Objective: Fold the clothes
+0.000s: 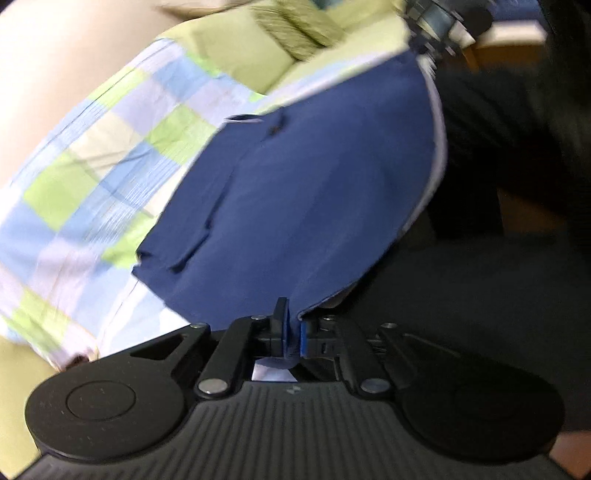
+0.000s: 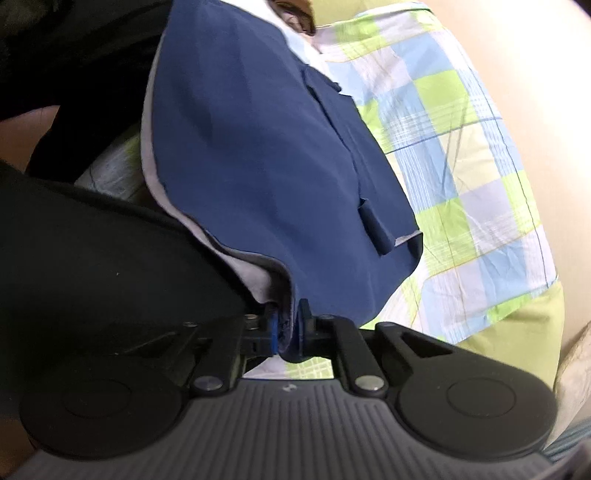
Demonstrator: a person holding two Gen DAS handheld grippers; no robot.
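Navy garment (image 1: 303, 184) fills the middle of the left wrist view. It stretches straight ahead from the left gripper (image 1: 293, 332), whose fingers (image 1: 282, 325) are pressed together on one corner of the cloth, so the fabric begins directly between them. Its long axis runs forward and up toward the far right, where the other gripper (image 1: 432, 22) appears at the top edge, blurred; I cannot tell from here whether that one holds the cloth. A pale lining edge (image 1: 437, 147) follows the right border of the garment. Beneath and to the left lies a checked bedsheet (image 1: 92, 166) in green, blue and white, and a green pillow (image 1: 295, 22) is further back. On the right is dark clothing, I suppose of the person.

In the right wrist view the same garment (image 2: 258, 147) rises ahead from the right gripper (image 2: 291, 332). Its fingers (image 2: 273, 332) are closed on a bunched corner, with the pale lining (image 2: 236, 254) folded in beside them. A pocket flap or tab (image 2: 376, 229) hangs on the right part of the cloth. The bedsheet (image 2: 461, 147) lies to the right and below, dark clothing to the left.

I judge that both grippers hold neighbouring corners, each equally near to its own, and the cloth hangs above the bed. The next move probably depends on keeping the held edge level; the person's body close by may hinder it.
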